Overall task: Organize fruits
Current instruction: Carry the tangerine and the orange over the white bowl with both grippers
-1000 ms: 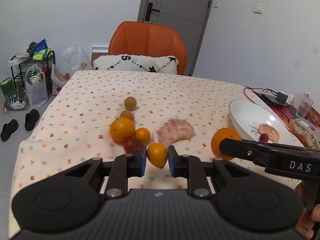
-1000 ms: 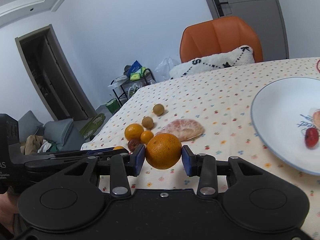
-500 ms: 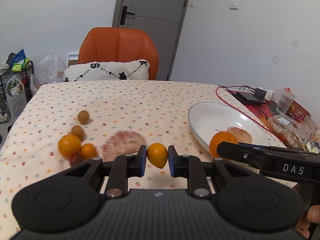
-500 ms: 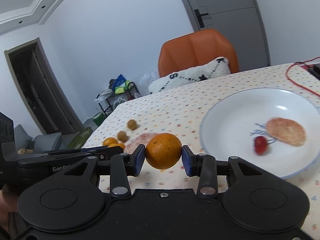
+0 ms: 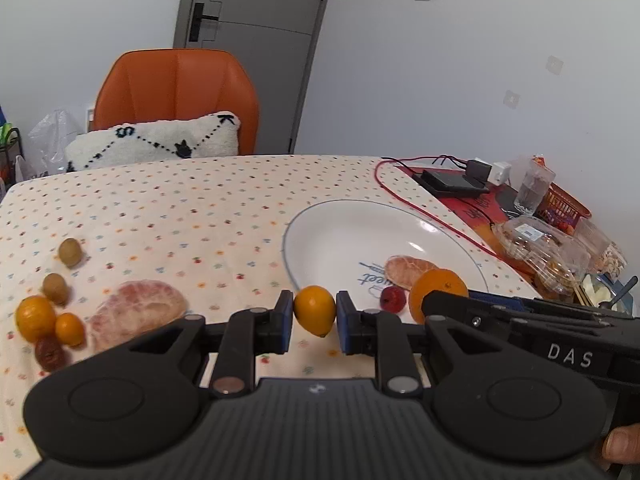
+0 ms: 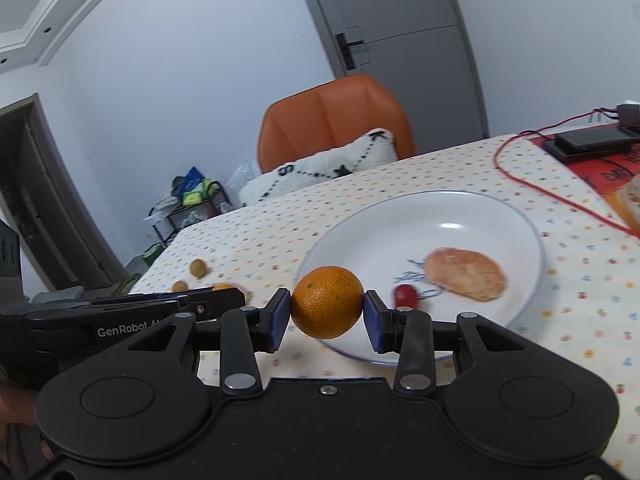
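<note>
I've carried both clamped fruits from the pile to the plate [image 6: 532, 240]: left gripper [image 5: 314, 316] grips kumquat [image 5: 315, 310], right gripper [image 6: 326, 312] grips orange [image 6: 327, 302]; releasing comes next.

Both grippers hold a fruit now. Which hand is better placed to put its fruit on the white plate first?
Probably the right. The right gripper holds its orange already above the near rim of the white plate. The left gripper holds the small orange fruit over the tablecloth, beside the rim.

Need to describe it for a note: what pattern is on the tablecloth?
Cream tablecloth with small multicoloured dots; clearest in the left wrist view.
</note>
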`<state>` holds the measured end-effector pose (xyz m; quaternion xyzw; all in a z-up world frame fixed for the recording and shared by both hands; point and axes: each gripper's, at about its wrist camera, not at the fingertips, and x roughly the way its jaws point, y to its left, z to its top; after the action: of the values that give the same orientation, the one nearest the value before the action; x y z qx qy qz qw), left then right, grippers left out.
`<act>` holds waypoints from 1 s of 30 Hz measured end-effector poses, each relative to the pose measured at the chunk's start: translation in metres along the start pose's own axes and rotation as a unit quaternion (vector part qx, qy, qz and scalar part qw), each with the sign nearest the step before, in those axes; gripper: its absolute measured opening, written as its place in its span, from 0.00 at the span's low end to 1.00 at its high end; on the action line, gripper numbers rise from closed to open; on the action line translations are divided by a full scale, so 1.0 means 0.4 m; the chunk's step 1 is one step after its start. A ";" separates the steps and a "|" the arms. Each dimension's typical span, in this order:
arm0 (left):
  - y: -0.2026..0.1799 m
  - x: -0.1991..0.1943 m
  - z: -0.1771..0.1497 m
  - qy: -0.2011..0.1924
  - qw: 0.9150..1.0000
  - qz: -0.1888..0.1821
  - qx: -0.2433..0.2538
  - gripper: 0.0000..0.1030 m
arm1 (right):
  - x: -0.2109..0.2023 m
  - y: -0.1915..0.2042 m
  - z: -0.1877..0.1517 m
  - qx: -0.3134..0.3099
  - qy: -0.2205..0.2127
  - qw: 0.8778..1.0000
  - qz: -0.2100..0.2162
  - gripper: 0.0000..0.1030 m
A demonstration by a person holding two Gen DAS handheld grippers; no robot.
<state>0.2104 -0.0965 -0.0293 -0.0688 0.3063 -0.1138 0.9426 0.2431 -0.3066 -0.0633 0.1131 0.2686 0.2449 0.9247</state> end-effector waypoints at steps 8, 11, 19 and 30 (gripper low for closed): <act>-0.043 0.060 0.015 0.014 1.000 -0.014 0.008 0.20 | -0.015 -0.043 0.002 0.007 -0.008 0.999 -0.040 0.37; -0.056 0.079 0.017 0.020 1.000 -0.015 0.013 0.20 | -0.014 -0.053 0.000 0.008 -0.008 0.998 -0.059 0.37; -0.069 0.127 0.026 0.034 0.999 -0.019 0.018 0.20 | 0.000 -0.073 -0.002 0.007 -0.011 0.996 -0.089 0.37; -0.065 0.134 0.028 0.046 0.999 -0.012 0.010 0.35 | 0.019 -0.069 -0.003 -0.006 -0.014 0.991 -0.131 0.47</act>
<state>0.2547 -0.1345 -0.0451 -0.0578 0.3471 -0.1309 0.9269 0.2587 -0.3260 -0.0772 0.0747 0.2664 0.1219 0.9532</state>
